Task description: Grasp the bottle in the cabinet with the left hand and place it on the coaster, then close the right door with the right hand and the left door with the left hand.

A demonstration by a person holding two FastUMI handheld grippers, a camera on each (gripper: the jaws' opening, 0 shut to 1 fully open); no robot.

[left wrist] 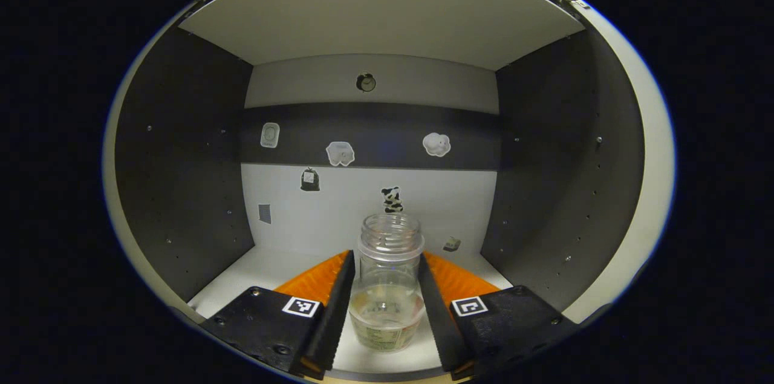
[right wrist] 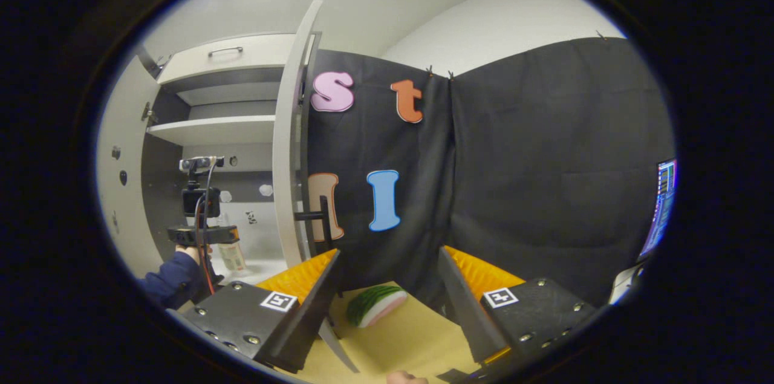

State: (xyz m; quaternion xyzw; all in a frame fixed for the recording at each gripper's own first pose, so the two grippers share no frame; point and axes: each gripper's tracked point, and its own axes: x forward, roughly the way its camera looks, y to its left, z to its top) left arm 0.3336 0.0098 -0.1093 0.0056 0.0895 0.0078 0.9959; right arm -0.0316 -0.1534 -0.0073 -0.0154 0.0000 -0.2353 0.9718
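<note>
inside cabinet [left wrist: 181, 160], left hand-held gripper [left wrist: 387, 287] clenched on bottle [left wrist: 388, 287]; right hand-held gripper [right wrist: 387, 287] released.

1. Pale plaster wall [right wrist: 496, 15], upper right, lit from above.
2. Black cloth booth wall [right wrist: 544, 178], hanging, creased.
3. Tan wooden tabletop [right wrist: 405, 335], matte.
4. Lit computer screen [right wrist: 662, 202], far right edge.

My left tongs [left wrist: 387, 299] carry black blocks with screw heads and a square black-and-white marker on each side, as do my right tongs [right wrist: 387, 305]. Seen from the right, a red cable runs down the left rig, above my dark blue sleeve [right wrist: 172, 284]
</note>
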